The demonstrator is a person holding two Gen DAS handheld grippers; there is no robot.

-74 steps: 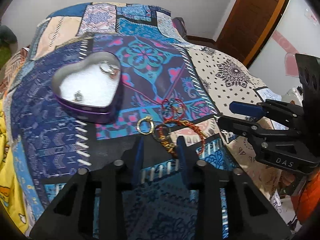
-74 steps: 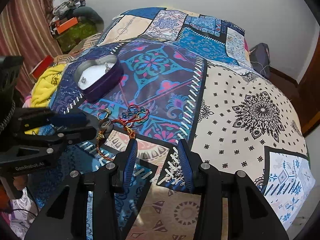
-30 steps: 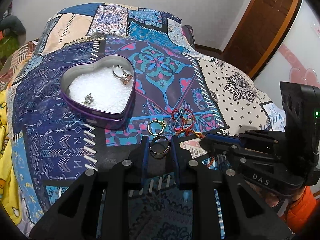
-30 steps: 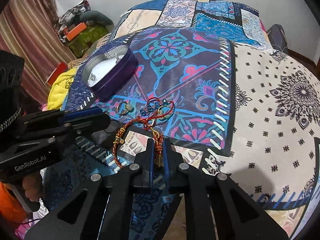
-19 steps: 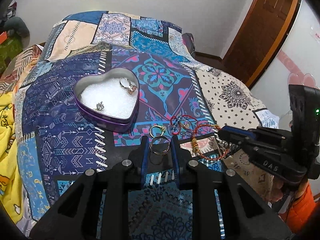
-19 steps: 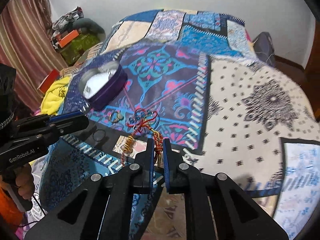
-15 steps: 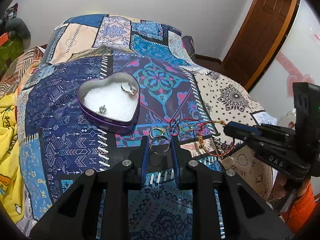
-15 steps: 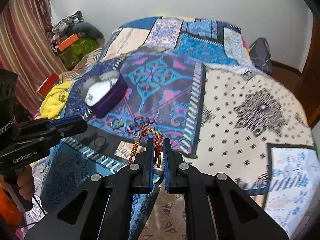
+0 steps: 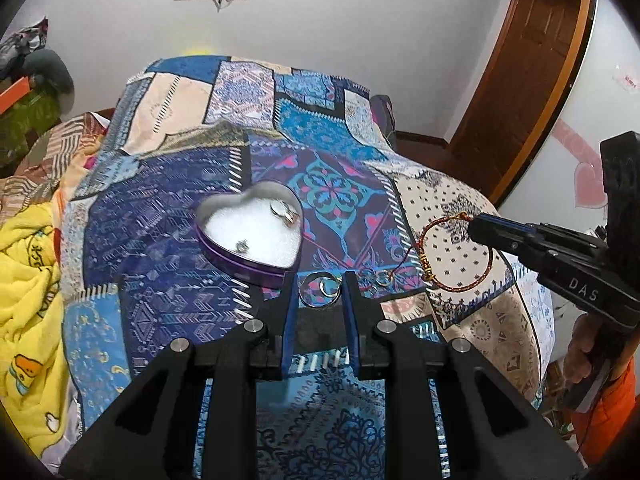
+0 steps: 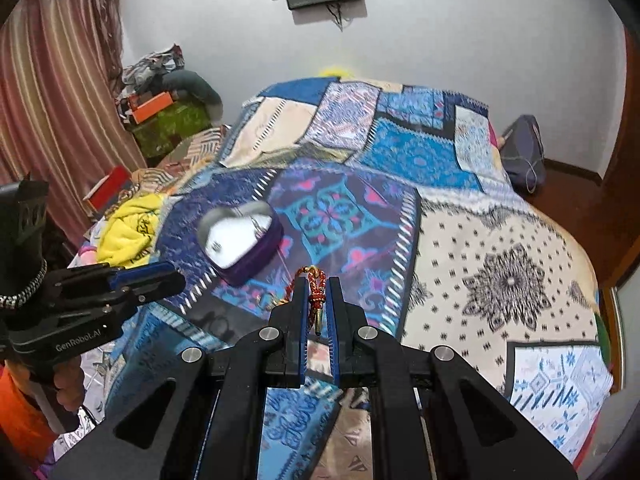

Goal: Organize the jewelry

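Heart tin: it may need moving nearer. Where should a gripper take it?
Pinch the tin's thin upright wall at its left lobe from above, one finger inside. The body looks too wide to span, and the ring lies in the other lobe.

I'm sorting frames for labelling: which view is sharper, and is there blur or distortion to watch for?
Left wrist view: sharp; the heart tin, the ring in the left gripper and the bracelet read clearly. Right wrist view: motion-smeared on the tin and quilt; only the right gripper stays crisp. Both views: fisheye bending, dark corners.
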